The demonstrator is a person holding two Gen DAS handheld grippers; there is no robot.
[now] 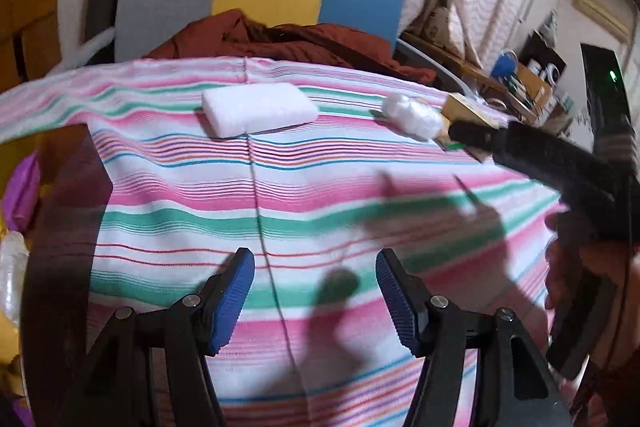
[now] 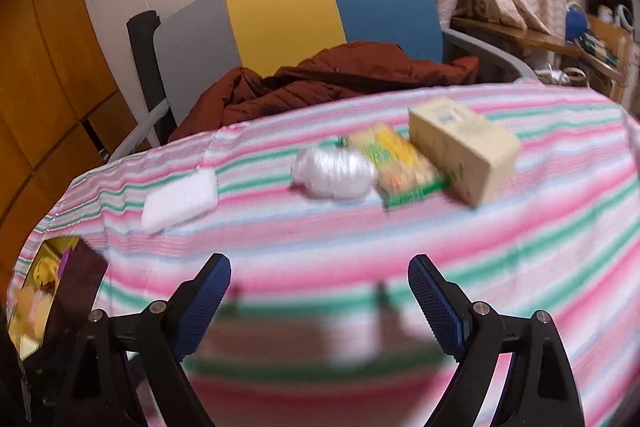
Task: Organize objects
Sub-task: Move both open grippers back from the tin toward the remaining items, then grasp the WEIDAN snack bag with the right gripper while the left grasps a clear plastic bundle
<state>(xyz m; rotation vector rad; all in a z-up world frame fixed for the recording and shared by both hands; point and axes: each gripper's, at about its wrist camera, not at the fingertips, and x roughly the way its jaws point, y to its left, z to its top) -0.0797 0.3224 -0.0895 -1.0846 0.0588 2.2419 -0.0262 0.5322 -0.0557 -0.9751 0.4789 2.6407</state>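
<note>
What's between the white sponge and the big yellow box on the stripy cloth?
Two things, seen best from the right wrist: a clear plastic bundle and a yellow-green packet lie between the white sponge and the yellow box.

desk cloth [image 2: 520, 227]: pink, green, white, blue stripes
foam block [image 1: 259, 109]: white
wrapped bundle [image 2: 334, 173]: clear-white
snack packet [image 2: 400, 163]: yellow, green edge (print blurred)
box [image 2: 464, 147]: cream
chair back [image 2: 288, 11]: grey, yellow, blue panels
jacket [image 2: 332, 79]: rust-brown
claw pads [image 2: 436, 307]: blue
</note>
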